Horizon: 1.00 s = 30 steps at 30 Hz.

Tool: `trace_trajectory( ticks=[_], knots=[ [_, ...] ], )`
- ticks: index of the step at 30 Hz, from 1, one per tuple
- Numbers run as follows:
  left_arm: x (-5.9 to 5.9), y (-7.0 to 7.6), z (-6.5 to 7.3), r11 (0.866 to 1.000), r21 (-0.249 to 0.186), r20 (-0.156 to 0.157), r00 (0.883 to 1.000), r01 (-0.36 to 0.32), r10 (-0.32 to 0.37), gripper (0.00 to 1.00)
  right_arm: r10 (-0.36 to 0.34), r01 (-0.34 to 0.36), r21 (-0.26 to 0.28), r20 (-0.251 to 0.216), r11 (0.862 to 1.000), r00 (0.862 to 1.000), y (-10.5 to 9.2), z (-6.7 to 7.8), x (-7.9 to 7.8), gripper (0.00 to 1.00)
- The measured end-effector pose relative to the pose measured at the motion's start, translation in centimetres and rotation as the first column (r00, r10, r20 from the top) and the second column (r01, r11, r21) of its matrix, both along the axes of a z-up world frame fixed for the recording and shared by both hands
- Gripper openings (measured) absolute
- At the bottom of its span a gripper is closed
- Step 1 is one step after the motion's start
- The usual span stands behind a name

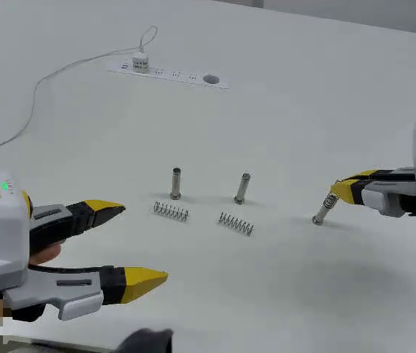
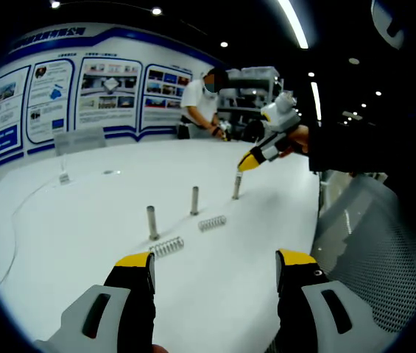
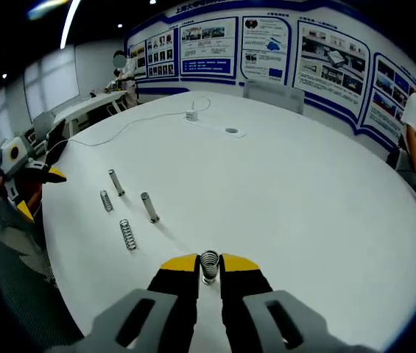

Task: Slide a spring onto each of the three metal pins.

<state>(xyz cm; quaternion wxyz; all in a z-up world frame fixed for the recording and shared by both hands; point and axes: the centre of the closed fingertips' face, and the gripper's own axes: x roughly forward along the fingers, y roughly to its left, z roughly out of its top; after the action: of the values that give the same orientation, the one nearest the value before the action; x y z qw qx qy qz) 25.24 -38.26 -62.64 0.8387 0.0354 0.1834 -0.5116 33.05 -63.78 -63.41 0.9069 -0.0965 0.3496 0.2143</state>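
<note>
Right gripper [image 3: 209, 269] pinched shut on small coiled steel spring [image 3: 208, 260] at top of rightmost metal pin [image 1: 319, 215].
Left gripper [image 1: 141, 243] held low and level, jaws wide, empty; two loose springs [image 1: 171, 211] beside two upright pins [image 1: 176, 182] on white desk [image 1: 281, 118].

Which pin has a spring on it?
The head view's rightmost pin, tilted, with the spring around its top held by the right gripper; the other two pins stand bare.

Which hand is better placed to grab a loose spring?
Left, probably: the left gripper is open, facing the loose springs; the right gripper is shut on a spring at the third pin.
</note>
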Motion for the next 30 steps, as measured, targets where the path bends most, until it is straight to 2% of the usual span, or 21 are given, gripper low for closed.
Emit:
trace_trajectory(
  ticks=[8,16,25,30],
  knots=[
    [0.0,0.0,0.0,1.000,-0.001,-0.001,1.000,-0.002,0.002,0.68,-0.022,0.022,-0.001,-0.031,1.000,0.999,-0.1,-1.9,-0.1,0.12],
    [0.1,0.1,0.0,1.000,-0.002,-0.002,1.000,-0.003,0.003,0.68,-0.030,0.029,-0.014,-0.051,0.999,0.998,-0.3,-3.0,-0.3,0.12],
    [0.0,0.1,0.0,1.000,-0.001,0.000,1.000,-0.003,0.003,0.68,-0.025,0.024,-0.023,-0.052,0.999,0.998,-0.3,-3.1,-0.5,0.13],
    [0.1,0.1,0.0,1.000,0.000,0.000,1.000,-0.001,0.001,0.68,-0.020,0.019,-0.032,-0.039,0.999,0.999,-0.5,-2.5,-0.9,0.16]
  ],
)
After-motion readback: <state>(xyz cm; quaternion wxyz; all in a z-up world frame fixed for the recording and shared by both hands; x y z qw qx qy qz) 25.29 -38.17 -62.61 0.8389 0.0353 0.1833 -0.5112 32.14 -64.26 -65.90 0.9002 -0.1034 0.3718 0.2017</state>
